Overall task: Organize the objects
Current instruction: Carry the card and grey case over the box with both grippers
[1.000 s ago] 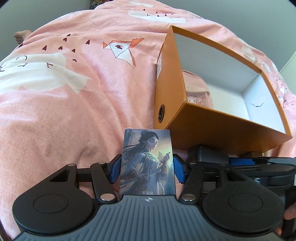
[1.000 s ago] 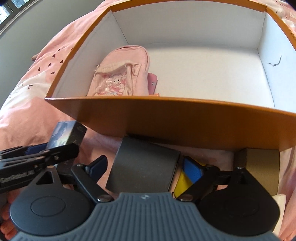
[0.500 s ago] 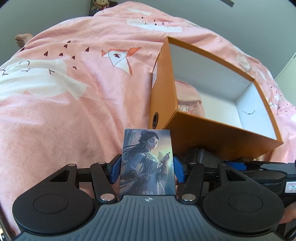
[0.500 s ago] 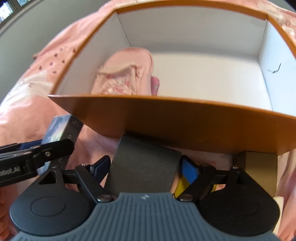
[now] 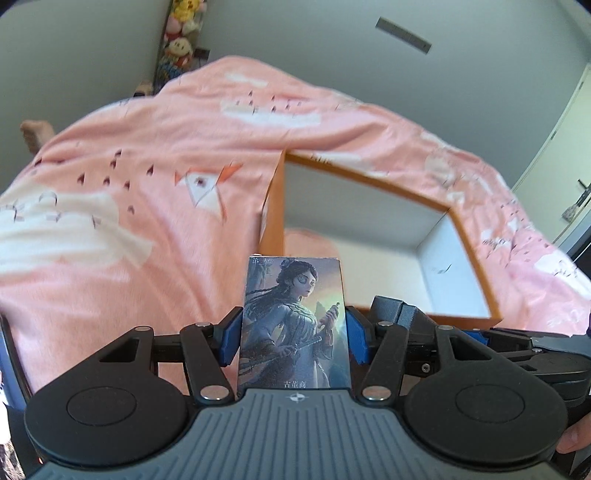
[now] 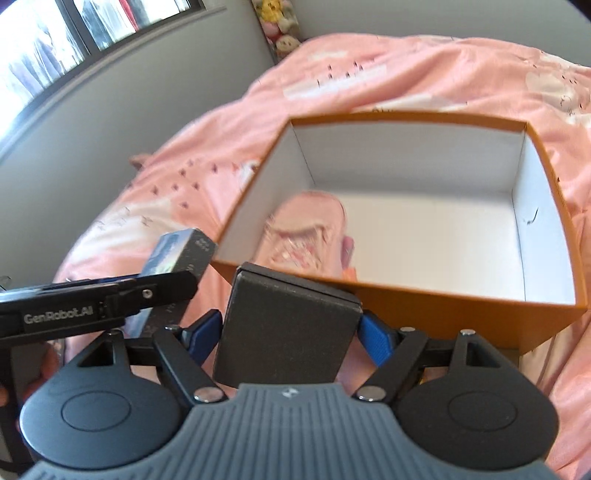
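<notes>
My left gripper (image 5: 293, 328) is shut on a small box printed with a painted figure (image 5: 293, 306), held upright above the bedspread. In the right wrist view that printed box (image 6: 181, 254) shows at the left, still in the left gripper (image 6: 110, 302). My right gripper (image 6: 289, 330) is shut on a plain black box (image 6: 288, 328), its blue pads pressing both sides. Both boxes hang just short of the near wall of an open orange box (image 6: 443, 314) with a white inside. A pink pouch (image 6: 306, 229) lies in that box's left half.
A pink patterned bedspread (image 5: 129, 221) covers the bed around the orange box. Plush toys (image 5: 181, 22) sit against the grey wall at the back. A window (image 6: 55, 44) is at the far left, a door (image 5: 569, 155) at the far right.
Both grippers have risen with their boxes and tilted up. The orange box now sits lower and farther off. The yellow-and-blue item under the right gripper has left the view.
</notes>
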A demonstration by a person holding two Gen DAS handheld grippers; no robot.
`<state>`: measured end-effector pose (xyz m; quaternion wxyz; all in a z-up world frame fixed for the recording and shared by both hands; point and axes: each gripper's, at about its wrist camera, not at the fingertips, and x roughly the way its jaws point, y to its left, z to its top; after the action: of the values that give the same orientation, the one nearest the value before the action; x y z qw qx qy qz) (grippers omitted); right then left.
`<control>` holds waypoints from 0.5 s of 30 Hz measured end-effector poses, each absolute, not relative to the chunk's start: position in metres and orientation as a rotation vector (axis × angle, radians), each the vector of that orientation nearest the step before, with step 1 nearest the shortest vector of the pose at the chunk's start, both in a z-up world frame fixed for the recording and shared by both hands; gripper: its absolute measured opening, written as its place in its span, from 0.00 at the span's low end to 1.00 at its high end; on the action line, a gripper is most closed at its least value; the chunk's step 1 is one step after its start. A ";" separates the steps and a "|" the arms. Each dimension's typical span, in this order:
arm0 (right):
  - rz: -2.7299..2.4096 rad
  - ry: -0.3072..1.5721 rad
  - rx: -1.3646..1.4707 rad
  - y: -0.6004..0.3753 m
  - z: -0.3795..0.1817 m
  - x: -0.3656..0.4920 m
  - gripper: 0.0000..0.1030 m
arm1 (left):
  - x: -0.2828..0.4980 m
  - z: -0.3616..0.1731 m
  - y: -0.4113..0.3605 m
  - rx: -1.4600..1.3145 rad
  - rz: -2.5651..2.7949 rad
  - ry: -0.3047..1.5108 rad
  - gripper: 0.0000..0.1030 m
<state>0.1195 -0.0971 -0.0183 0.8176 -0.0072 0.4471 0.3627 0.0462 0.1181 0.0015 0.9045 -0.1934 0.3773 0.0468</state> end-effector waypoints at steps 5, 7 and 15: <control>0.789 0.888 0.026 -0.108 0.006 0.123 0.78 | 0.055 0.021 0.116 -0.382 0.056 0.749 0.64; 0.786 0.860 0.041 -0.118 0.019 0.126 0.78 | 0.064 0.028 0.115 -0.373 0.033 0.749 0.64; 0.710 0.791 0.039 -0.139 0.038 0.162 0.78 | 0.128 0.035 0.108 -0.327 -0.033 0.782 0.64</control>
<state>0.1620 -0.1392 0.0379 0.8619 0.0186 0.3771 0.3385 0.1282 0.1079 0.0347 0.9115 -0.1585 0.3792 -0.0159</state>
